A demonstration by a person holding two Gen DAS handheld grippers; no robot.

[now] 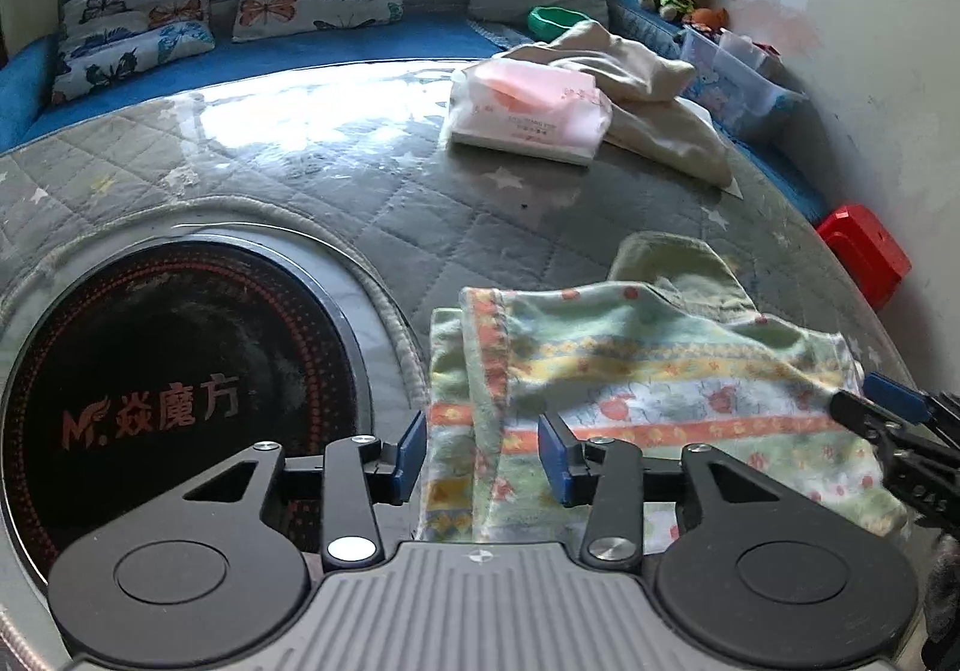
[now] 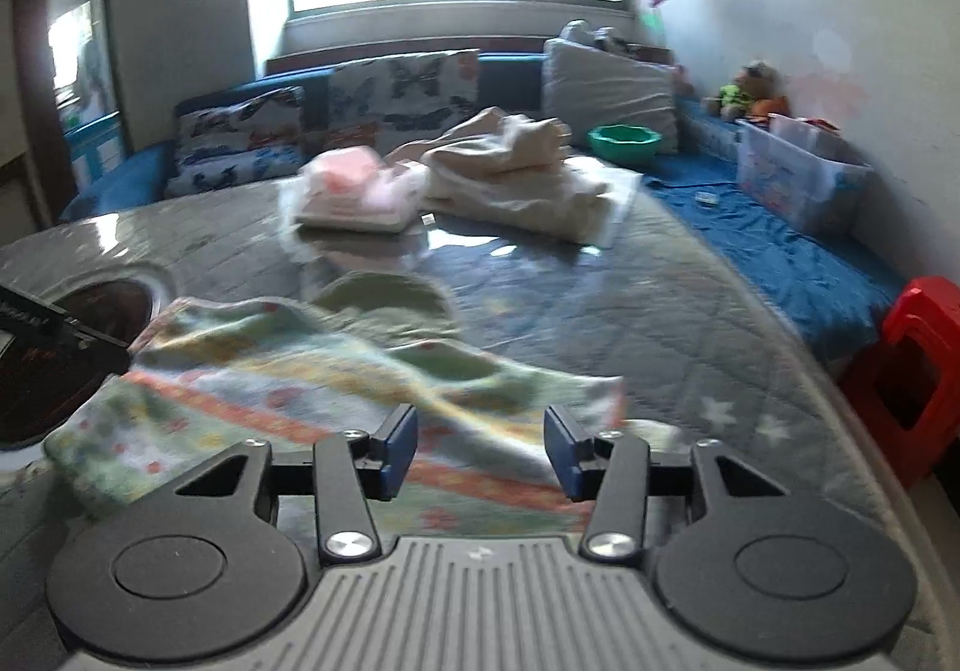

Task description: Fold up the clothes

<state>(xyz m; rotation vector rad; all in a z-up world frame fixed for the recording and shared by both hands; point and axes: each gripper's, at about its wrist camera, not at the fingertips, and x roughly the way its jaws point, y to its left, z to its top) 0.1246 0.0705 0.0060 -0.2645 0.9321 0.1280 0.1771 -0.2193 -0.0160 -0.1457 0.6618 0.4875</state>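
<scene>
I see both hand-held grippers, left and right, spread over the soft, light patterned garment lying limp on the counter; I'd pinch its near corners.

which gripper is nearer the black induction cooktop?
Left. The left gripper sits at the patterned cloth's edge right beside the cooktop; the right gripper is at the cloth's far end.

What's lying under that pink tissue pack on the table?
The tissue pack sits on the grey quilted table cover, its far edge against the beige garment. Whether any cloth is tucked beneath the pack is hidden.
</scene>
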